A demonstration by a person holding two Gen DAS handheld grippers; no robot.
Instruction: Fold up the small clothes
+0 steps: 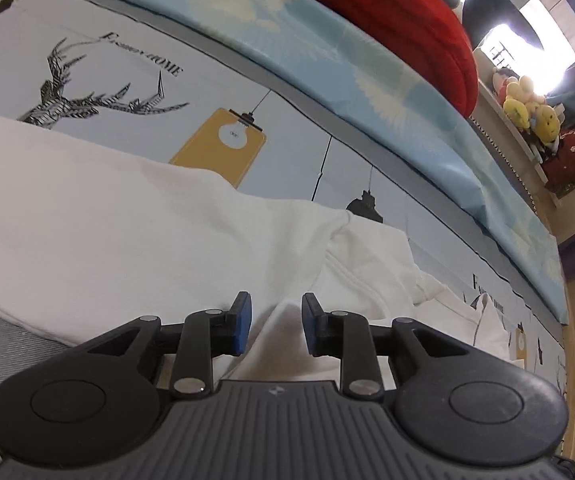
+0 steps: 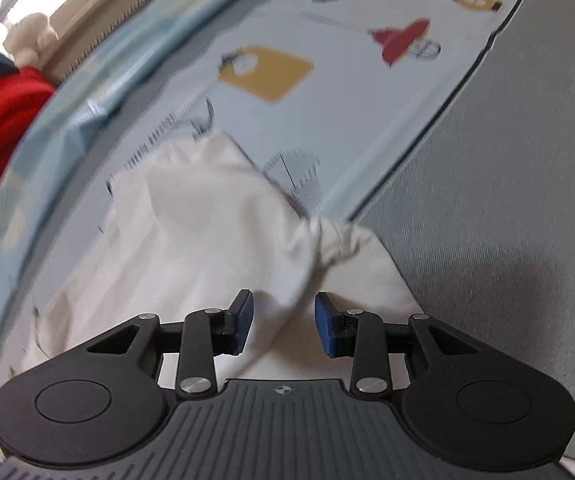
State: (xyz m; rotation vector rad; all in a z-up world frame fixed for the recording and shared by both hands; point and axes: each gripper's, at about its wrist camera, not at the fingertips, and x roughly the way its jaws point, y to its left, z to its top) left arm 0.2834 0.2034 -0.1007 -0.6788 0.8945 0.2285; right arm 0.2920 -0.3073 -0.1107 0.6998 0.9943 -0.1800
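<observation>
Daylight glare from the window (image 1: 527, 28); right view motion-blurred, edges bowed.

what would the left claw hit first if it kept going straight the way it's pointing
Most likely the white cotton garment lying on the printed bedsheet. The left claw points down at it with its jaws apart, and a raised fold of that cloth sits right between them. Depth is hard to judge, but nothing else lies in the way.

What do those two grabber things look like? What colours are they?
They match. The left gripper and right gripper each have two black fingers tipped with blue pads, black linkage bars joined by silver rivets, two round black discs, and a ribbed grey body with a small round emblem. No cables or sleeves show.
</observation>
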